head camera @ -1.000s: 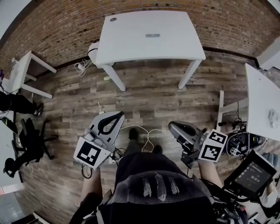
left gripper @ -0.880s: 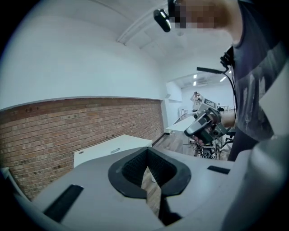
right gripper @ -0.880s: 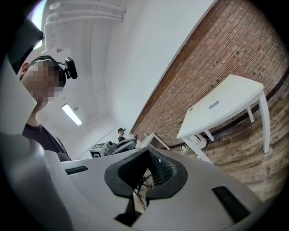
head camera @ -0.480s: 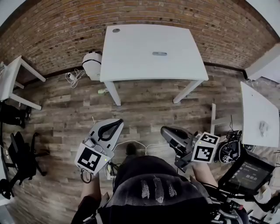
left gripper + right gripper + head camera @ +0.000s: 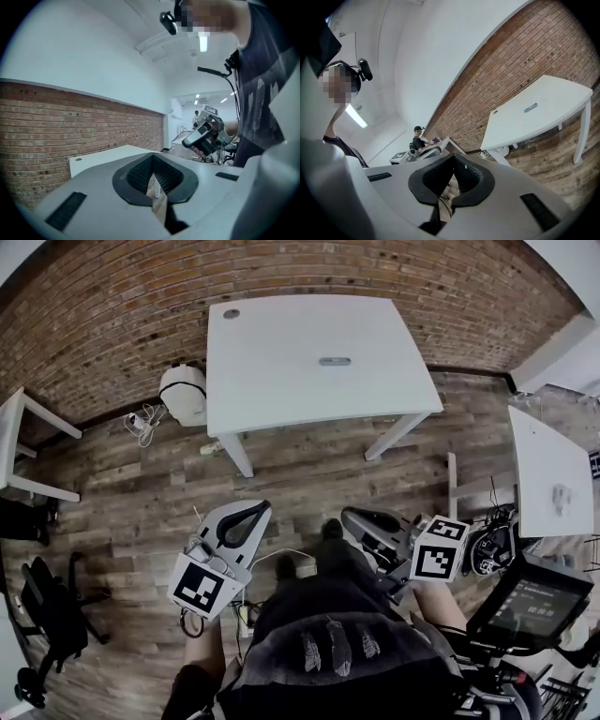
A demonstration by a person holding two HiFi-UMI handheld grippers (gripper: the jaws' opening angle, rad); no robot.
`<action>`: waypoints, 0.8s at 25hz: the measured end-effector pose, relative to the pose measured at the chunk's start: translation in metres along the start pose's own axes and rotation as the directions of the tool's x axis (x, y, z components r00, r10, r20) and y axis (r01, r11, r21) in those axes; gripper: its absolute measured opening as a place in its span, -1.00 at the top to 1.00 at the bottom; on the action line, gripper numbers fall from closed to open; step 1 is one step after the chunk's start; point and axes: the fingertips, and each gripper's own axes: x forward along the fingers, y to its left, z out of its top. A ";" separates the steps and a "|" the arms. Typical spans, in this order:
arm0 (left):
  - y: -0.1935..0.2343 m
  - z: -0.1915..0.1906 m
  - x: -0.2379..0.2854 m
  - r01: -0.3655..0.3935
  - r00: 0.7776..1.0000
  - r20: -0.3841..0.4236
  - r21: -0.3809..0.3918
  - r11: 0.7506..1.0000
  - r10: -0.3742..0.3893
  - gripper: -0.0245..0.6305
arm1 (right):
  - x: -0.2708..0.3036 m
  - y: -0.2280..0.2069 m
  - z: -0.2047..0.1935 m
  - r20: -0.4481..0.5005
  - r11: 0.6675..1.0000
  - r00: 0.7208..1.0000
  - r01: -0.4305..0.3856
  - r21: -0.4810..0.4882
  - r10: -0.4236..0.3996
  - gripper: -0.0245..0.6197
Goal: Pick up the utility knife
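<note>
Your left gripper [image 5: 242, 519] and right gripper [image 5: 364, 521] are both closed and empty, well short of the white table [image 5: 272, 390]. The utility knife [image 5: 335, 361] lies near its middle. You're on the approach: step closer, then open one gripper over the handle.

Left tongs [image 5: 153, 164]: jaws closed tip to tip, nothing gripped. Their ribbed black inner faces frame a narrow slit, through which wood floor [image 5: 160, 208] and a white leg [image 5: 158, 191] show. Past the tips lies a white worktop [image 5: 108, 159]. A brick wall [image 5: 56, 122] runs behind it, with plain white wall above. At right, a hand holds the right tongs [image 5: 188, 140], angled down to the left. A dark shirt [image 5: 262, 84] fills the right edge. A ceiling light [image 5: 202, 43] is lit.
</note>
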 end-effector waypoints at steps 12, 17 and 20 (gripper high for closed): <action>0.048 0.024 0.089 -0.002 0.995 -0.103 0.042 0.999 0.006 0.93 | 0.001 -0.091 0.082 0.092 0.997 0.996 -0.008 0.079 0.001 0.93; 0.061 0.030 0.147 0.006 0.988 -0.155 0.065 0.998 0.004 0.93 | -0.007 -0.131 0.111 0.077 0.995 0.997 -0.036 0.097 0.028 0.93; 0.066 0.035 0.176 0.014 0.982 -0.188 0.081 0.997 0.001 0.93 | -0.009 -0.152 0.120 0.059 0.990 0.997 -0.048 0.130 0.040 0.93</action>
